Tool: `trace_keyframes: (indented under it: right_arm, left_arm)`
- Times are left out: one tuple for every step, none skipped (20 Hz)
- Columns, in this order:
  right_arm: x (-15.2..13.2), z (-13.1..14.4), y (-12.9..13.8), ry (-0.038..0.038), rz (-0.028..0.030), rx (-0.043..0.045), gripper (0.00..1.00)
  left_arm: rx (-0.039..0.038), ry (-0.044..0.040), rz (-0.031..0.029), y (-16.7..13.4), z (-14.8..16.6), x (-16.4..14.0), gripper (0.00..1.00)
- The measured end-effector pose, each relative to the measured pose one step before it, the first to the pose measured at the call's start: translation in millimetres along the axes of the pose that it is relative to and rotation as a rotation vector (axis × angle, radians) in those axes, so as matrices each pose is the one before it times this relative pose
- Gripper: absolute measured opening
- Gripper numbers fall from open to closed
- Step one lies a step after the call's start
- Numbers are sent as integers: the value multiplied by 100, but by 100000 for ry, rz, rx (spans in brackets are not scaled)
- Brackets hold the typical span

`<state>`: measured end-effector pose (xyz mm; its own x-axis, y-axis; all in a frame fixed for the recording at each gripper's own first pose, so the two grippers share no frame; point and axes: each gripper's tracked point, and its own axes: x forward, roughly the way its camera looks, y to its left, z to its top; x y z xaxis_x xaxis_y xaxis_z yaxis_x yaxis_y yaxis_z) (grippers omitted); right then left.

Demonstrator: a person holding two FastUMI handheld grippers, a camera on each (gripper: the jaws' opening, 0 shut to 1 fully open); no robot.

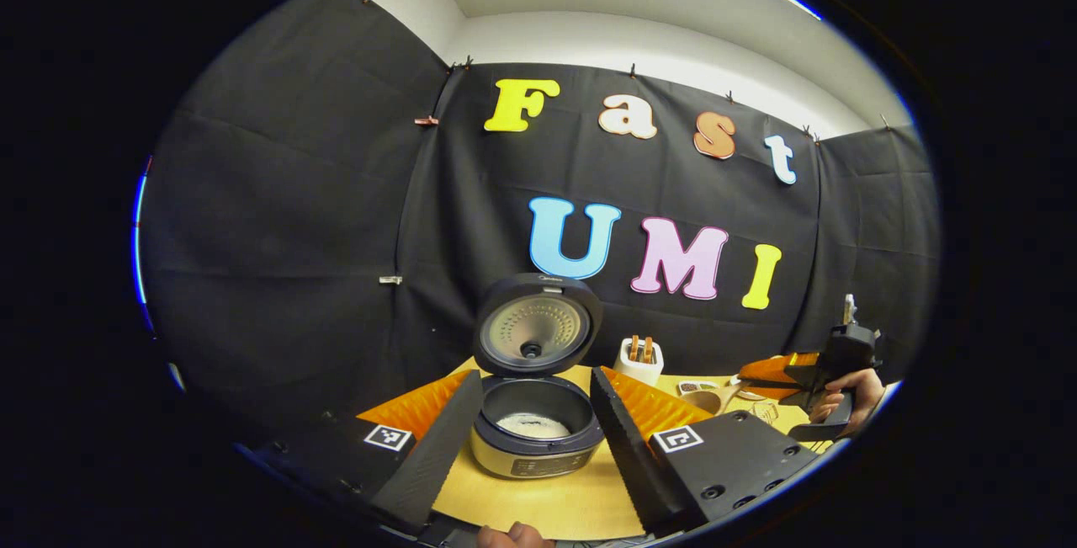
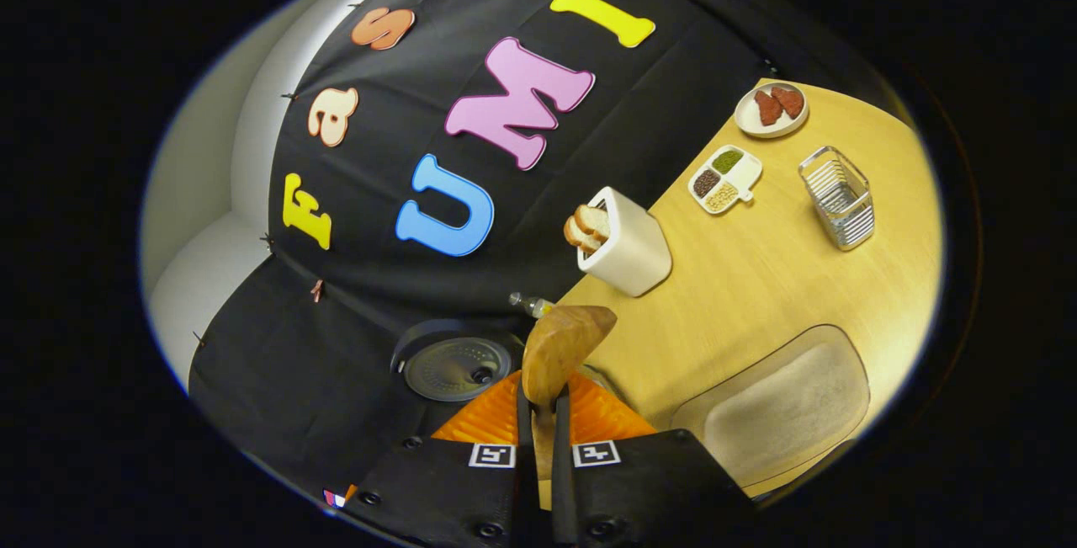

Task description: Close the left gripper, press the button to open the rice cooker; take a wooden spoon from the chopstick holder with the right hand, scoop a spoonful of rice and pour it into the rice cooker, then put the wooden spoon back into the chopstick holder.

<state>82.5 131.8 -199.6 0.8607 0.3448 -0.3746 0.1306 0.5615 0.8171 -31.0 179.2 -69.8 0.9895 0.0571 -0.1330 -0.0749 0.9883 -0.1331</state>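
Observation:
The rice cooker [image 1: 534, 447] stands open on the table, its lid [image 1: 537, 333] raised, with white rice in the pot. My left gripper [image 1: 536, 375] is open, its fingers spread on either side of the cooker and apart from it. My right gripper [image 2: 538, 401] is shut on the handle of the wooden spoon [image 2: 562, 346], whose bowl points toward the cooker lid [image 2: 458, 367]; I cannot tell what the bowl holds. In the left gripper view a hand holds the right gripper [image 1: 787, 373] at the right, with the spoon [image 1: 708, 401] reaching left. The wire chopstick holder [image 2: 837, 196] stands far off.
A white toaster [image 2: 627, 249] with bread slices stands by the wall. Beyond it lie a divided seasoning dish [image 2: 725, 179] and a plate [image 2: 749, 120] with meat. A shallow beige tray of rice [image 2: 782, 409] lies close on the right. A small bottle [image 2: 530, 304] sits near the lid.

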Motion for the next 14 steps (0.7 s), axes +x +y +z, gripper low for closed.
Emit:
trace_keyframes:
  right_arm:
    - [1171, -867, 1178, 1454, 1535, -15, 10]
    - [980, -850, 835, 1239, 904, -502, 10]
    - [1111, -814, 858, 1278, 698, -935, 14]
    - [1094, -846, 906, 1349, 559, -1221, 10]
    - [1283, -849, 889, 1369, 770, -1077, 10]
    - [1293, -850, 893, 1171, 710, -1184, 10]
    - [1347, -554, 795, 847, 520, -1755, 10]
    - [1112, -584, 664, 777, 121, -2603, 10]
    - [1148, -563, 369, 931, -443, -2991, 10]
    - [1218, -718, 319, 1049, -518, -3499, 10]
    - [1000, -464, 209, 1035, -590, -2934, 10]
    - [1028, -362, 87, 421, -949, -3215, 10]
    - [1030, -423, -3, 1016, -1275, -3294, 10]
    - [1022, -420, -70, 755, -1412, -3735, 10]
  left_arm:
    - [-423, -264, 823, 516, 56, -263, 89]
    - [-524, -323, 1101, 573, 118, -351, 89]
    - [-482, -192, 1028, 547, 7, -329, 89]
    - [-222, -170, 1036, 473, 61, -201, 89]
    - [-105, -233, 953, 571, -35, -308, 89]
    - [-90, -171, 867, 551, 82, -208, 89]
    - [-141, 158, 791, 505, -105, -138, 89]
    - [-20, 392, 686, 455, 17, -174, 89]
    - [164, -165, 972, 505, 12, -60, 89]
    - [35, -274, 891, 445, 133, -93, 89]
    - [-154, -453, 870, 388, 223, -103, 89]
    - [-271, -590, 877, 342, 201, -165, 89]
    - [-249, -637, 936, 359, 253, -247, 89]
    - [-123, -300, 707, 208, -10, -100, 89]
